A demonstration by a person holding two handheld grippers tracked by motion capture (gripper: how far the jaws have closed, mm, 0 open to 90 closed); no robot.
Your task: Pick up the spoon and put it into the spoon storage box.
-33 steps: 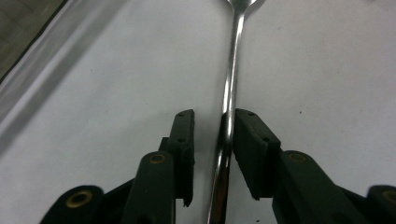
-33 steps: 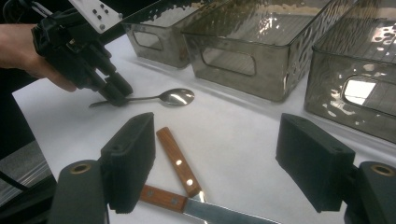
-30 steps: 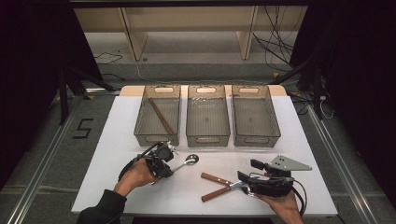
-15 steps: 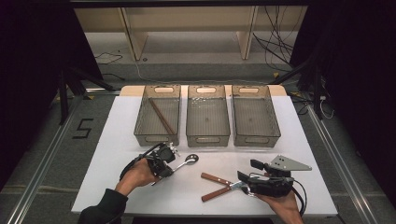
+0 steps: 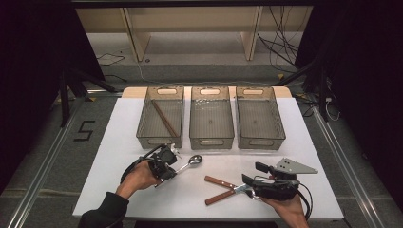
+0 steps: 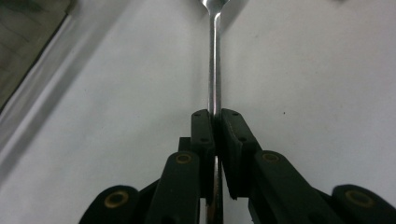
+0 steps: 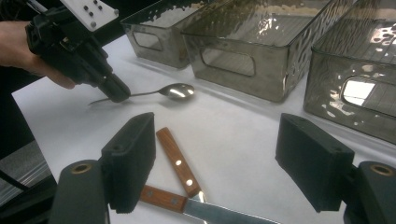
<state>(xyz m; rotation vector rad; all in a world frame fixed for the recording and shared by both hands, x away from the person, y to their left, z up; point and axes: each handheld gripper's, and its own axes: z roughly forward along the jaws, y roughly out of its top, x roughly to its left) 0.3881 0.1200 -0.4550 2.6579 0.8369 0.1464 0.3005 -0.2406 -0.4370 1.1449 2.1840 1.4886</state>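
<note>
A steel spoon (image 5: pixel 195 159) lies on the white table in front of the left bin, its bowl pointing right. My left gripper (image 5: pixel 172 171) has just been closing, and it is shut on the spoon's handle (image 6: pixel 214 60), pinched between both pads (image 6: pixel 203 135). The right gripper view shows the spoon (image 7: pixel 177 90) with the left gripper (image 7: pixel 114 93) holding it. My right gripper (image 5: pixel 252 173) stands open at the front right, nothing between its fingers. Just under and ahead of it lie two wooden-handled knives (image 5: pixel 219 182), crossed; one handle (image 7: pixel 177 161) shows between the jaws.
Three translucent grey bins stand in a row at the back: left (image 5: pixel 154 141), middle (image 5: pixel 211 141), right (image 5: pixel 260 142). A brown stick (image 5: pixel 164 118) lies in the left bin. The table's front edge is close behind both hands.
The left gripper's jaws have closed onto the spoon's handle. Both hands have stayed where they were, and the right gripper and the knives are as before.
</note>
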